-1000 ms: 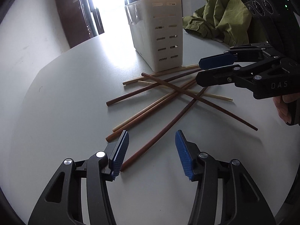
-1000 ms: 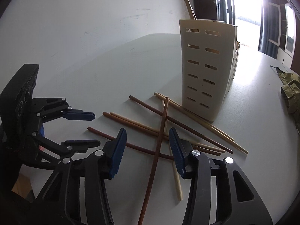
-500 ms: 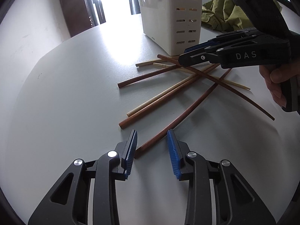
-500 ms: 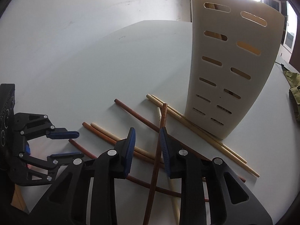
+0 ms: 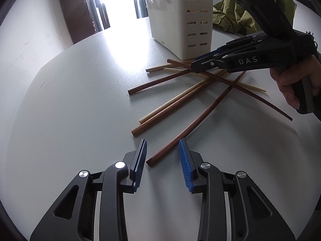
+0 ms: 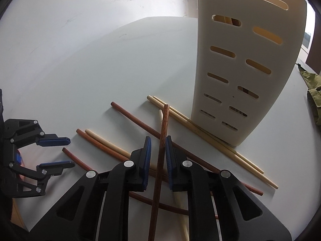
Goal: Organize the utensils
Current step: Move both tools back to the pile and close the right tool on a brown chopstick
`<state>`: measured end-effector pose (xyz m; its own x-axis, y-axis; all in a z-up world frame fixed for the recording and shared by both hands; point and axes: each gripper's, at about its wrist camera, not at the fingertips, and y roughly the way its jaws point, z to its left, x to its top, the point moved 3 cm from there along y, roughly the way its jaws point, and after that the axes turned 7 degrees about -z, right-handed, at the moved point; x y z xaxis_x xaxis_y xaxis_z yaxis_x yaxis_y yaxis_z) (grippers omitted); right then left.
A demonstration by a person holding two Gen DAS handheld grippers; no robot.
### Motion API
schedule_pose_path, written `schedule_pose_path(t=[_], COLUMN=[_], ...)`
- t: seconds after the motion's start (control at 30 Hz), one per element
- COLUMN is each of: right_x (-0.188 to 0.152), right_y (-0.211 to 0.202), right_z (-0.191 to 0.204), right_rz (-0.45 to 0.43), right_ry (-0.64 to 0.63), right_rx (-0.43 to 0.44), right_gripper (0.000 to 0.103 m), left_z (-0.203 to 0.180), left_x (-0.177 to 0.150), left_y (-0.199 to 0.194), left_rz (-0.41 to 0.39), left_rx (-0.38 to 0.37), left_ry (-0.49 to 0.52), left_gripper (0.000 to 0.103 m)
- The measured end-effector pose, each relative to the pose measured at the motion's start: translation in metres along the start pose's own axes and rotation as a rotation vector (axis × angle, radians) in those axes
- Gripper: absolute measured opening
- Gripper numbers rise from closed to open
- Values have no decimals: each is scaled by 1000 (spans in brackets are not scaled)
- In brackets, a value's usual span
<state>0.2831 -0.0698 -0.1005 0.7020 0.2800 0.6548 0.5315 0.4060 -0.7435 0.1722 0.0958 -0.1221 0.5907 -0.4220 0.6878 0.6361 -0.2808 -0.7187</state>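
We see a pale grey-white table (image 5: 70, 110), plain, with a few faint dark scuffs. On it lie chopsticks in two colours: dark reddish-brown ones (image 5: 192, 126) and pale cream ones (image 6: 210, 138). At the far side stands a cream-white holder (image 5: 180, 18) patterned with rows of short slots, some glowing yellowish. To its right we spot an olive-green cloth (image 5: 240, 16). The left gripper (image 5: 162, 156) is black with silver rivets and bright blue ribbed pads (image 5: 183, 160). The right gripper (image 6: 157, 156) matches, black and blue, with white letters "DAS" on its side. Far left, a dark brown door (image 5: 78, 14).
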Motion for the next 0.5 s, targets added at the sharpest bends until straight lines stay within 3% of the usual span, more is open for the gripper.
schedule_pose_path(t=[0.17,0.27,0.5], right_x=[-2,-1,7], right_y=[8,19,9], right_z=[3,-2,-7], right_rz=[18,38,-17], right_ry=[-11,-5,35], right_rx=[5,6,36], right_gripper=[15,8,7], left_z=[-7,-6,-8], left_x=[5,9,12], left_y=[4,6,4], left_rz=[1,-4,-8], left_rx=[-19,-9,-28], left_ry=[20,11,3], left_gripper=[23,18,10])
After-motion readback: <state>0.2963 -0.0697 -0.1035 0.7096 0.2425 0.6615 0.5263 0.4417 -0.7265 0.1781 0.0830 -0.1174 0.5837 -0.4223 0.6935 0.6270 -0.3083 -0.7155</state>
